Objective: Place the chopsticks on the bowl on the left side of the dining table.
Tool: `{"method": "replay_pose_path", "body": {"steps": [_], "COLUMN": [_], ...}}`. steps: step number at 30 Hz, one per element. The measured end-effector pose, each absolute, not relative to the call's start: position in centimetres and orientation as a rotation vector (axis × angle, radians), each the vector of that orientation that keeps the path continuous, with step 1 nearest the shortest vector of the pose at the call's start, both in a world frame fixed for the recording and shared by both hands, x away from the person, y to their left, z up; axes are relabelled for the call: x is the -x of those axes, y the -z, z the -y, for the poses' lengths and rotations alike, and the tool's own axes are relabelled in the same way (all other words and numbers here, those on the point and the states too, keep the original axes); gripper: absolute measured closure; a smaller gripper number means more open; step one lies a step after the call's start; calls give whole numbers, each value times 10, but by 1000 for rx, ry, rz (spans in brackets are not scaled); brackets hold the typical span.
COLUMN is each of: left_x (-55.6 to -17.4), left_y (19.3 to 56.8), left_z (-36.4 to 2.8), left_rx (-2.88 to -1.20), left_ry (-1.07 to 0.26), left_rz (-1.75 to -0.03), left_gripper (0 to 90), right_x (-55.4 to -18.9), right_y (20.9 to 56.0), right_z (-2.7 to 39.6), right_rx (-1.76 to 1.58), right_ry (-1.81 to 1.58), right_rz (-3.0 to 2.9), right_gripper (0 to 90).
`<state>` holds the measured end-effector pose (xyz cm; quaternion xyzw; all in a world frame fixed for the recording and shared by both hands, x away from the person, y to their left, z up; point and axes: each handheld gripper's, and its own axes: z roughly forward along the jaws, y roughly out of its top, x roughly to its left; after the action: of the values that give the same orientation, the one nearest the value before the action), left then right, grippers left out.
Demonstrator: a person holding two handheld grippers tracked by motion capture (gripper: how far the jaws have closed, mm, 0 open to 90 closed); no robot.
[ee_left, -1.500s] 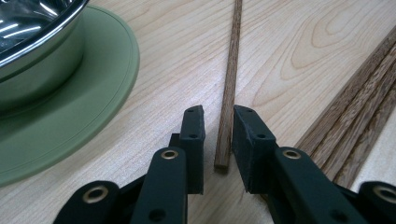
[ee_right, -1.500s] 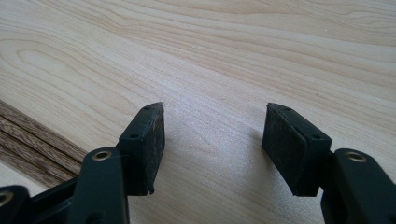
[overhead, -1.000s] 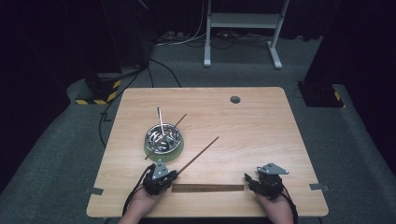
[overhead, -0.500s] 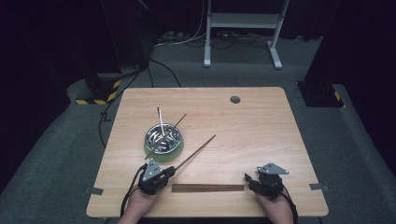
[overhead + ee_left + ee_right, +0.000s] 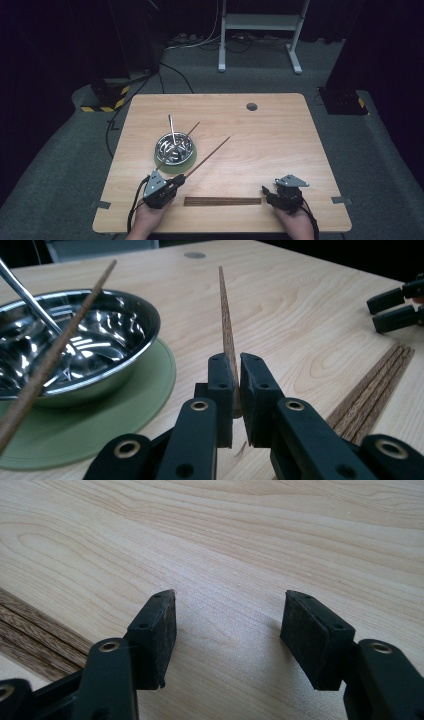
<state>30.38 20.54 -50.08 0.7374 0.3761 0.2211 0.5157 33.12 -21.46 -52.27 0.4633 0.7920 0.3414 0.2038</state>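
1. The left tool [image 5: 181, 181] is pinching the thick end of a wooden chopstick [image 5: 207, 158] at the near-left part of the table [image 5: 280, 130]; in the left gripper view its jaws are pressing on the stick from both sides [image 5: 236, 385].
2. The chopstick is pointing away from the person and to the right, its thin tip [image 5: 228, 137] lying out over the middle of the table. Whether the tip is touching the wood cannot be told.
3. A steel bowl [image 5: 174, 148] is sitting on a round green mat [image 5: 162, 165], just left of the held chopstick and apart from it.
4. A second wooden chopstick [image 5: 186, 134] and a metal rod [image 5: 172, 129] are leaning in the bowl, both sticking up past its far rim.
5. A row of chopsticks [image 5: 222, 201] is lying flat along the near edge of the table, between the two hands.
6. The right tool [image 5: 267, 192] is resting near the right end of that row, its jaws standing spread with only bare table between them [image 5: 227, 630].
7. A small round hole [image 5: 251, 106] is sitting in the far part of the table.
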Motion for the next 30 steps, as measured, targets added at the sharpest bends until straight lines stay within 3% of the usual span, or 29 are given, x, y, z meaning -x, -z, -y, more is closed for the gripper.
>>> {"method": "replay_pose_path", "body": {"steps": [30], "left_x": [-316], "left_y": [493], "left_z": [-253], "left_rx": [-1748], "left_ry": [-688], "left_rz": [-1032], "left_gripper": [836], "right_x": [-331], "right_y": [523], "right_z": [215], "right_rx": [-1293], "right_ry": [-953], "right_rz": [-2209], "right_gripper": [390]}}
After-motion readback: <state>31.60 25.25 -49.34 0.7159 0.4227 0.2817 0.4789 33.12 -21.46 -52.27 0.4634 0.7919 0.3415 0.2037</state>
